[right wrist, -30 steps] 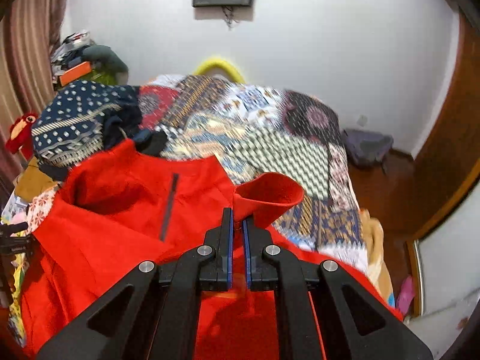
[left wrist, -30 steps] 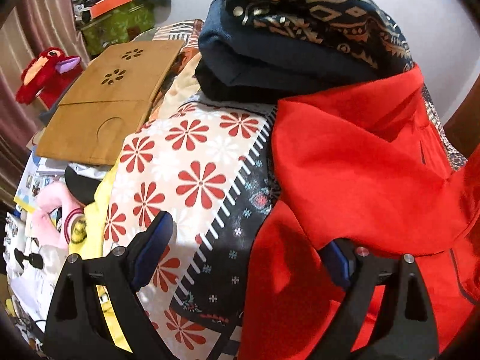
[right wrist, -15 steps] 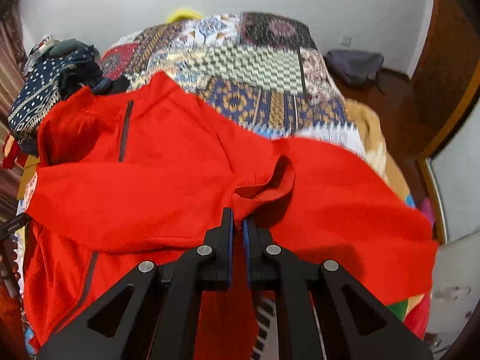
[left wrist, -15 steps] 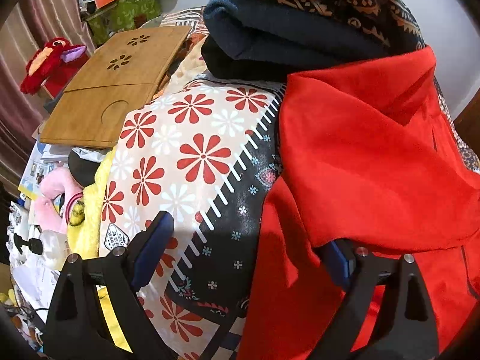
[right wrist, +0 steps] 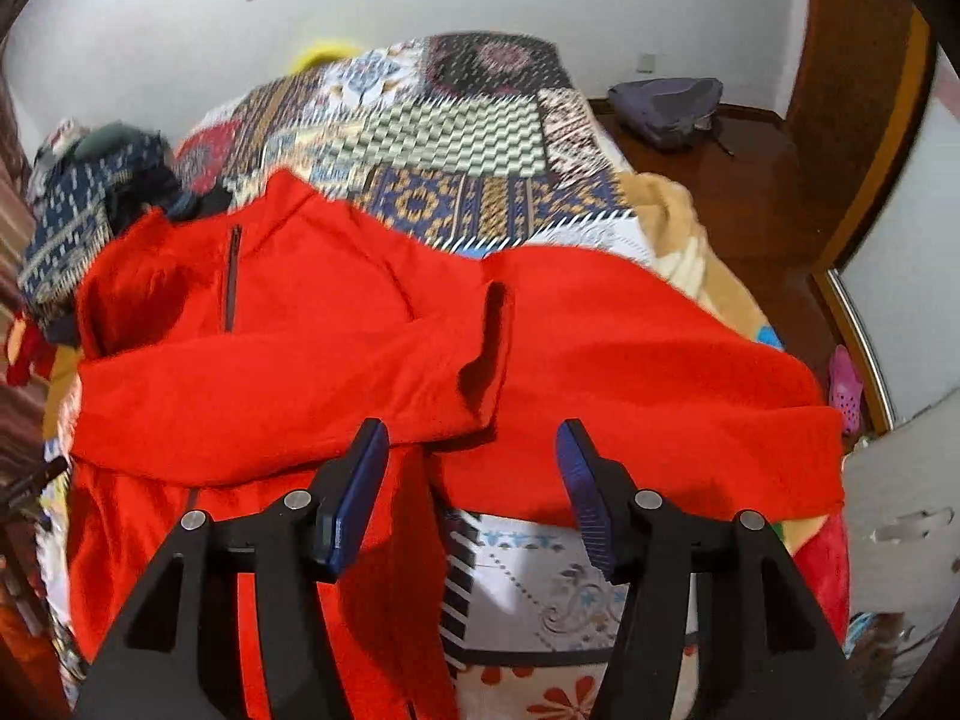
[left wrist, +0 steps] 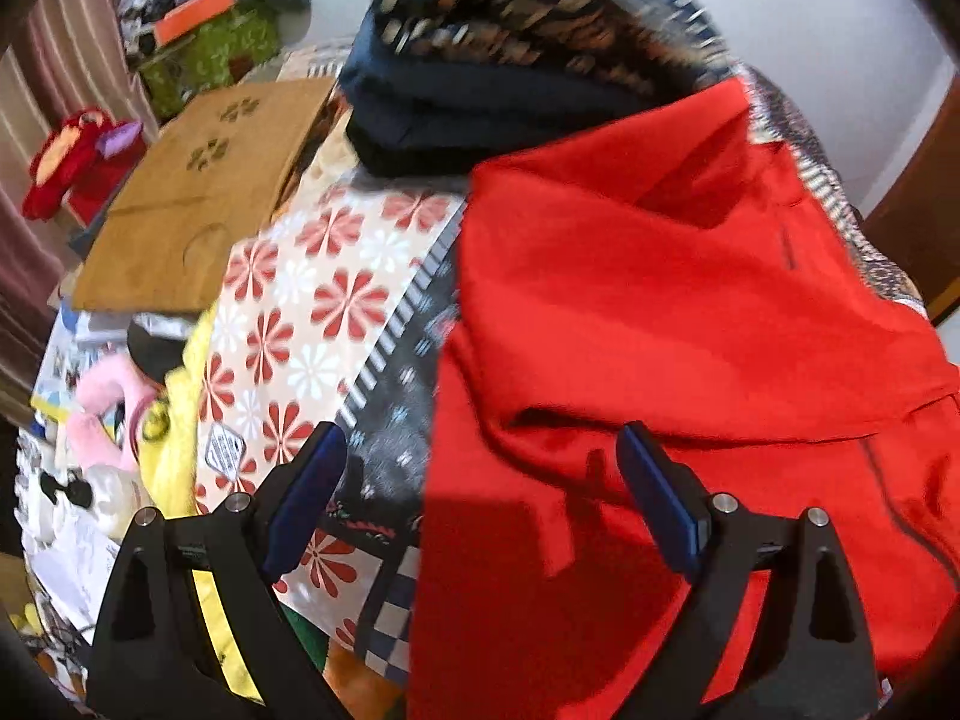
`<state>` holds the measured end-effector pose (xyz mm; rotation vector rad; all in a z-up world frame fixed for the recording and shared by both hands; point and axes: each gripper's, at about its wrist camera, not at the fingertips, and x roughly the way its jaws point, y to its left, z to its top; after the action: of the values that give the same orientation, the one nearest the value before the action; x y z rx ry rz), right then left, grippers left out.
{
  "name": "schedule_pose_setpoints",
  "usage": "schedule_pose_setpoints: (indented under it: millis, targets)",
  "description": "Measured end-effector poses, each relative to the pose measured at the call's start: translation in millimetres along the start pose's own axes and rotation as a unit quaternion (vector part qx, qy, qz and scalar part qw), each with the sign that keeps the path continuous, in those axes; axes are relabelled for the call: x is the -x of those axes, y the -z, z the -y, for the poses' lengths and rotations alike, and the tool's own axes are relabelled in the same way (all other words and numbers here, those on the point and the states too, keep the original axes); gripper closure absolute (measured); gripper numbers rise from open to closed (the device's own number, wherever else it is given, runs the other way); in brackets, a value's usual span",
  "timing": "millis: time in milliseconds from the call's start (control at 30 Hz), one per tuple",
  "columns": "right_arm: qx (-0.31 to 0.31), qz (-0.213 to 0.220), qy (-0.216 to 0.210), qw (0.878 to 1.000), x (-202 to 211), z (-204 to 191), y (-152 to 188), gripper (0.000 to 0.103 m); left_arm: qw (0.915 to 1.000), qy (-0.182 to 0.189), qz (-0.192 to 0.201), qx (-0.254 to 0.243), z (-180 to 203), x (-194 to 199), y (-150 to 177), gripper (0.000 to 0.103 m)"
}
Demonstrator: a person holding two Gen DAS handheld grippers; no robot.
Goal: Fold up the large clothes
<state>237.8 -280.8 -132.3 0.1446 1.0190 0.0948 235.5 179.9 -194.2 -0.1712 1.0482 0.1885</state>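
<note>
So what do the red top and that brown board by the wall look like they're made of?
Red top: probably fleece or soft knit, matte, slightly fuzzy, falling in thick soft folds. Brown board: likely wood or bamboo, flat and rigid, with cut-out flower holes.

Plain bright red garment (right wrist: 336, 330) with a dark zip line at the collar. Bedcover (left wrist: 312, 324): cream ground, red and white flowers, grey-black striped border. Far quilt (right wrist: 456, 138): patchwork of blue-gold, green-white check and dark dotted panels. Folded pile (left wrist: 516, 66), far left: navy with pale dots. Tan board (left wrist: 198, 198), left. Black grippers bear blue pads (right wrist: 354, 492).
</note>
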Motion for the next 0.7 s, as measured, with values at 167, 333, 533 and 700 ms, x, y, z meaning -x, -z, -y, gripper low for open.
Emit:
schedule_pose_setpoints:
  millis: [167,333,533,700]
  targets:
    - [-0.046,0.040,-0.011,0.998,27.4,27.0,-3.5,0.047,0.9985,0.013,0.046,-0.028,27.0,33.6,-18.4,0.011]
    - [-0.096,0.071,-0.004,0.993,51.1,67.2,0.6,0.044,0.9941,0.045,0.088,-0.046,62.9,60.7,-39.2,0.011]
    - [-0.160,0.065,0.013,0.985,54.6,118.4,20.2,0.044,0.9904,0.073,0.098,-0.064,111.6,57.5,-59.9,0.011]
    - [-0.222,0.040,0.010,0.974,40.2,153.9,40.3,0.044,0.9886,0.105,0.074,-0.079,152.1,36.5,-62.5,0.011]
